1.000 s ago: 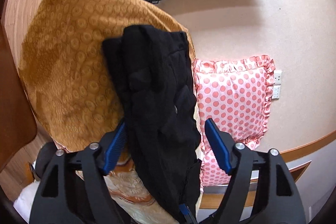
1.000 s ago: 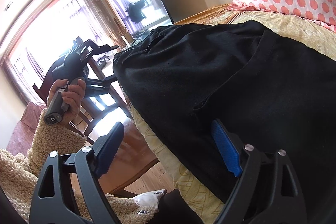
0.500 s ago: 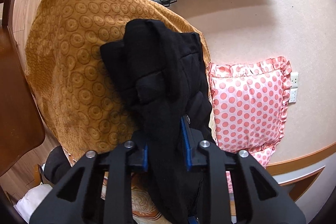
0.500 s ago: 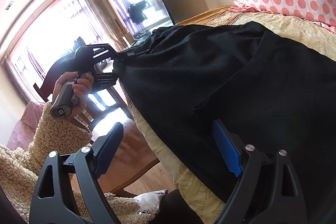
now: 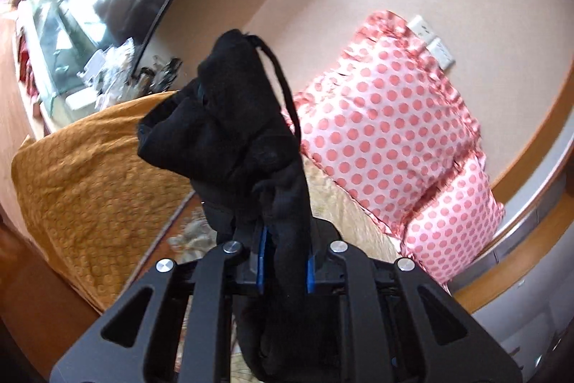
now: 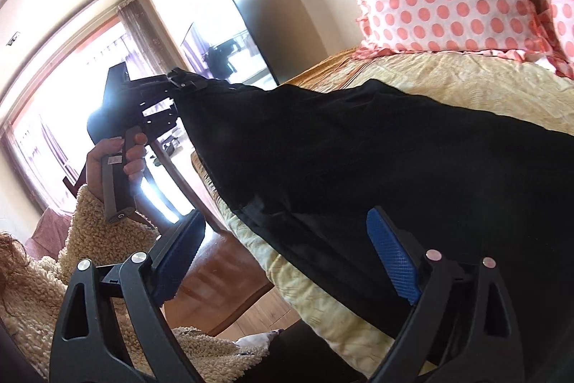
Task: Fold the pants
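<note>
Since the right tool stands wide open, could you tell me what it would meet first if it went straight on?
Most likely the black pants, whose near edge already lies between the fingers of the right tool, over the yellow bedspread. Depth is hard to judge.

Almost nothing here can be read. In the right wrist view, the butt end of the left gripper's handle [image 6: 116, 189], held in the person's left hand [image 6: 107, 155], carries a small round mark like a letter G, too small to be sure of. A pale sticker higher on that handle bears print too small to make out. The left wrist view shows no legible text.
</note>
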`<state>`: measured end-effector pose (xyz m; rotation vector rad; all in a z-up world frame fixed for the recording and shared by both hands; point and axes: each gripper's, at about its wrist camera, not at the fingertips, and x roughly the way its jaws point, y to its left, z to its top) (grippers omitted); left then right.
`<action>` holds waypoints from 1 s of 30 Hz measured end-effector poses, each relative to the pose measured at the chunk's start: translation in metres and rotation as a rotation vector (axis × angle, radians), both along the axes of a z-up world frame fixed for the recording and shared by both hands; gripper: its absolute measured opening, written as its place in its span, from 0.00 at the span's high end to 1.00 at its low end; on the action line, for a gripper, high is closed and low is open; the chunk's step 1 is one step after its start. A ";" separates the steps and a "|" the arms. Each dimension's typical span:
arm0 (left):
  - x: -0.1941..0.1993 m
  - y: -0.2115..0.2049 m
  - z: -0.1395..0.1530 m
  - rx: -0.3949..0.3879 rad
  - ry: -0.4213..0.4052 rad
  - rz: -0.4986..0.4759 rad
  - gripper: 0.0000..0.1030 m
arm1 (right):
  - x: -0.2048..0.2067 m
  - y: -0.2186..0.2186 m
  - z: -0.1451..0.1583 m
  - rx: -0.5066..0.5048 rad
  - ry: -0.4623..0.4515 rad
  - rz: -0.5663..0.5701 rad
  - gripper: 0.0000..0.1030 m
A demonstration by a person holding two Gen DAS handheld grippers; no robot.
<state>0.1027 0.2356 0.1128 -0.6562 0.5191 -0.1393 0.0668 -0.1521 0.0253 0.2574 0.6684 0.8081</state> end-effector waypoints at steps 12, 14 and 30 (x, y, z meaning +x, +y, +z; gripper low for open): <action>0.009 -0.197 0.029 0.155 -0.084 -0.529 0.85 | -0.033 -0.111 -0.003 0.075 0.001 -0.291 0.09; 0.008 -0.232 0.019 0.145 -0.072 -0.628 0.85 | -0.043 -0.129 -0.003 0.088 -0.003 -0.337 0.08; -0.037 -0.366 -0.079 0.699 0.021 -0.932 0.73 | -0.070 -0.218 -0.016 0.174 0.043 -0.605 0.08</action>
